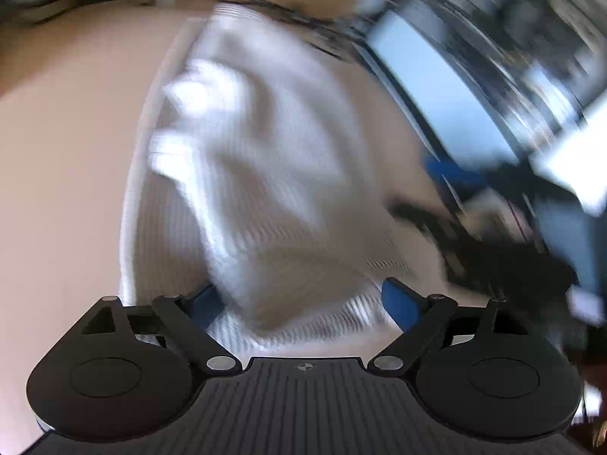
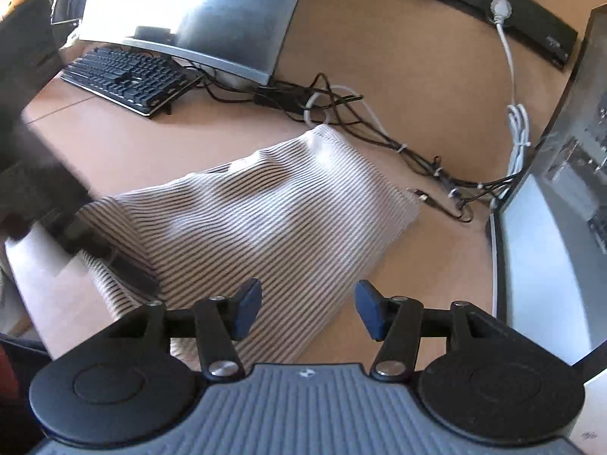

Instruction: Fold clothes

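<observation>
- Desk (image 2: 428,60), tan, takes up most of both views. The striped garment (image 2: 265,212) lies on it, already doubled into a rough slab, with one corner close to the cable tangle (image 2: 326,102) and the near edge running under the right gripper (image 2: 308,313).
- Risk: any drag of the cloth toward the far side could snag that corner on the cables and pull plugs or the loose connector lying just beside the hem.
- Monitor (image 2: 197,11) and keyboard (image 2: 125,76) stand behind the cloth; a second screen (image 2: 546,265) is on the right. A wide sweep with either tool could knock them.
- Right gripper: jaws parted, blue pads clear of the fabric, nothing pinched. The left pad hangs above the stripes and the right pad above bare desk. If it bites from here, it would likely catch only the top layer at the edge and peel the fold open.
- Left gripper (image 1: 303,299): jaws spread wide, released. In its own heavily blurred view, cloth (image 1: 273,174) bulges between the pads, but I see no pinch on it. It also shows at the left edge of the right wrist view, a smeared dark shape (image 2: 98,246) over the cloth's corner.
- Blur suggests fast travel; a trailing finger could hook the slack corner and undo the stack.
- With both tools let go, the lumpy fold may spring or slump unevenly.
</observation>
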{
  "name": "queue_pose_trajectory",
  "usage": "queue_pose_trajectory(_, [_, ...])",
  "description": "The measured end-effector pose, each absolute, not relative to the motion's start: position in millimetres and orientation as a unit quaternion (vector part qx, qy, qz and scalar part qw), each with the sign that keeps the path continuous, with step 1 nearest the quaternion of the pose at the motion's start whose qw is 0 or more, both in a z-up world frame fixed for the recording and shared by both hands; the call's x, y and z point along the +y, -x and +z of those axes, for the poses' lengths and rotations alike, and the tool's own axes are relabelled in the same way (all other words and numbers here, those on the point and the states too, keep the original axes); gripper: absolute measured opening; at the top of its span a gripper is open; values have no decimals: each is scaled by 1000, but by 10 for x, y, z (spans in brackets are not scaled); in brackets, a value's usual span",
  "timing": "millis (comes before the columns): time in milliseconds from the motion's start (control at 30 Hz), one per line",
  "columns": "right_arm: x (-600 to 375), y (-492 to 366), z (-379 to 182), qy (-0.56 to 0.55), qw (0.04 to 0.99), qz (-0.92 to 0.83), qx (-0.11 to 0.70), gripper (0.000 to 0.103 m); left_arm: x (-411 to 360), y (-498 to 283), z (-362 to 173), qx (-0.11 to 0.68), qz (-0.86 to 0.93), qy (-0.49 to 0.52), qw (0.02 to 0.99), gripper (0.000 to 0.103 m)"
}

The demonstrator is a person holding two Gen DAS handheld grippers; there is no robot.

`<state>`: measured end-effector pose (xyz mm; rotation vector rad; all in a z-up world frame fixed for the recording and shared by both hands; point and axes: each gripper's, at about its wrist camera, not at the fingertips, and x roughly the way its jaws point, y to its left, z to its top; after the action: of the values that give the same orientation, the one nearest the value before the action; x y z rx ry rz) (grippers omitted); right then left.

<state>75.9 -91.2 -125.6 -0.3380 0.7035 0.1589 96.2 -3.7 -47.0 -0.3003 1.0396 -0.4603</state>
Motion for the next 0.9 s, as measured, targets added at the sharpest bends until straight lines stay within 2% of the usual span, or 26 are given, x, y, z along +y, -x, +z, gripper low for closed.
queue_pose_trajectory(167, [-851,-610,-1081,167,923,121,325,56,232,-802,-239,457,-199,119,859,97])
queue_pose_trajectory(267, [-639,-562,-1072,156,917,163,328,46,507,-716,-122,416,-123,52,899,98])
queue_pose_trajectory(367, [-423,-611,-1175,153,907,199,338,47,707,-658,-140,418,-77,6,905,99])
queue_pose_trajectory(400, [-337,-576,-1202,164,903,214,334,48,777,-646,-151,422,-63,9,904,99])
queue_pose_trajectory(467, [-166,-503,-1255,186,895,243,324,63,928,-631,-162,425,-37,37,904,99])
queue_pose_trajectory(633, [226,-452,-1631,298,869,248,306,72,1017,-536,-148,416,-40,47,907,102])
queue_pose_trajectory(700, [225,-444,-1663,304,873,242,295,66,917,-492,-124,416,-75,18,906,103])
queue_pose_trajectory(733, [189,-486,-1630,286,877,237,305,48,856,-483,-126,417,-93,-1,904,103])
queue_pose_trajectory(767, [154,-527,-1597,268,881,231,314,44,782,-487,-137,417,-111,-20,902,103])
queue_pose_trajectory(900, [-407,-976,-1319,11,882,230,410,39,459,-477,-235,416,-169,-89,889,103])
